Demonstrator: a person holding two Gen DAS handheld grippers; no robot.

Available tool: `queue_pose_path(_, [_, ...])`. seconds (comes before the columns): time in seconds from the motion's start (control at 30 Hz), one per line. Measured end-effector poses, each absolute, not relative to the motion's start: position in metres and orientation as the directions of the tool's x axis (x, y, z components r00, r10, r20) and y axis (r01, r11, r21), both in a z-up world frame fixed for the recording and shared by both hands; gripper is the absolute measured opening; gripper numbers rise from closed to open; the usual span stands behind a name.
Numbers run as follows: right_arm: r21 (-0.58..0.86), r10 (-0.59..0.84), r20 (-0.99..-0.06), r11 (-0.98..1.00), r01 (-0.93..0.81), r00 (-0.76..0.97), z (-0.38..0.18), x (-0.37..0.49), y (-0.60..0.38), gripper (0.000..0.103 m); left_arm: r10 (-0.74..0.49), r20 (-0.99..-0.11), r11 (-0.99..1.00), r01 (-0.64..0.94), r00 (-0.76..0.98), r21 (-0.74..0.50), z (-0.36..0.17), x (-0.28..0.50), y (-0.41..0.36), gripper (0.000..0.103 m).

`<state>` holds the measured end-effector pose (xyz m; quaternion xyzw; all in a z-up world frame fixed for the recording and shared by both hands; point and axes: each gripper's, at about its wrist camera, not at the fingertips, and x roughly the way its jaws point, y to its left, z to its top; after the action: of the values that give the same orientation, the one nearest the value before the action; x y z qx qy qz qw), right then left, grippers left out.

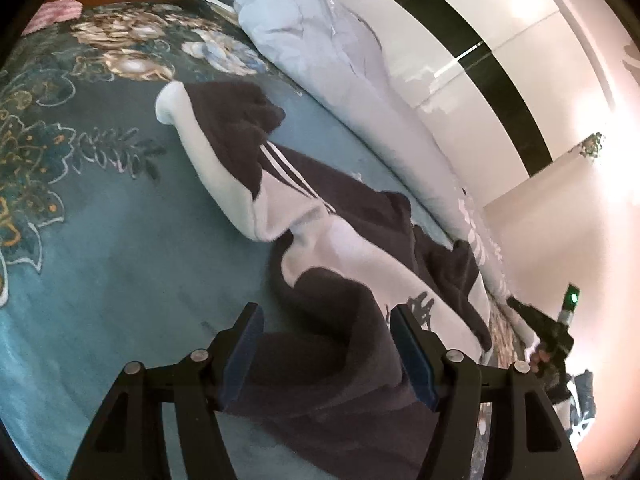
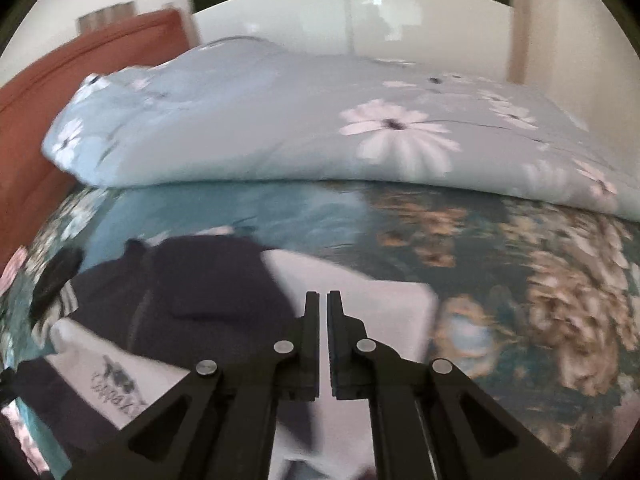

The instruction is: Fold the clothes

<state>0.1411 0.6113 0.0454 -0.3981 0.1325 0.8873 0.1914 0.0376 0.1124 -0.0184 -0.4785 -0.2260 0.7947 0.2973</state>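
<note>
Opening step: my left gripper (image 1: pixel 326 344) gapes wide over the crumpled dark-and-white jacket (image 1: pixel 320 216) on the teal bedspread (image 1: pixel 100 240), my right gripper (image 2: pixel 323 300) nearly closed, apparently empty; next, pinch an edge and spread.

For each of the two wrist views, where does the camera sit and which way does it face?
Left wrist: behind the open left gripper, looking along the bed over the dark-and-white jacket toward the wardrobe; the right gripper shows at far right.
Right wrist: behind the right gripper, jaws nearly together, low over the jacket, facing the folded quilt.
Shared: jacket, quilt, teal bedspread.
</note>
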Motion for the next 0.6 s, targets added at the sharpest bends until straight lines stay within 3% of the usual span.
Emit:
queue_pose_path(0.13, [0.09,0.178,-0.761,-0.924,-0.373,-0.623,0.029,0.106,0.578,0.008,0.684,-0.627,-0.726,-0.265,-0.373,-0.634,-0.016,0.043,0.106,0.07])
queue_pose_path(0.2, [0.108,0.145,-0.769,-0.931,-0.35,-0.623,0.021,0.092,0.565,0.034,0.684,-0.624,-0.725,-0.261,-0.377,-0.637,-0.017,0.043,0.101,0.07])
queue_pose_path(0.23, [0.123,0.122,-0.771,-0.934,-0.335,-0.625,0.016,0.085,0.559,0.055,0.683,-0.623,-0.725,-0.258,-0.38,-0.638,-0.018,0.044,0.098,0.07])
queue_pose_path(0.4, [0.203,0.054,-0.765,-0.926,-0.319,-0.641,-0.001,0.052,0.53,0.063,0.688,-0.614,-0.719,-0.242,-0.387,-0.652,-0.02,0.042,0.088,0.07])
queue_pose_path(0.43, [0.214,0.053,-0.765,-0.919,-0.331,-0.642,-0.004,0.044,0.528,0.071,0.688,-0.613,-0.718,-0.245,-0.388,-0.652,-0.02,0.042,0.088,0.07])
queue_pose_path(0.6, [0.241,0.128,-0.766,-0.852,-0.465,-0.631,-0.014,0.021,0.526,0.074,0.692,-0.613,-0.715,-0.245,-0.381,-0.655,-0.025,0.039,0.085,0.07])
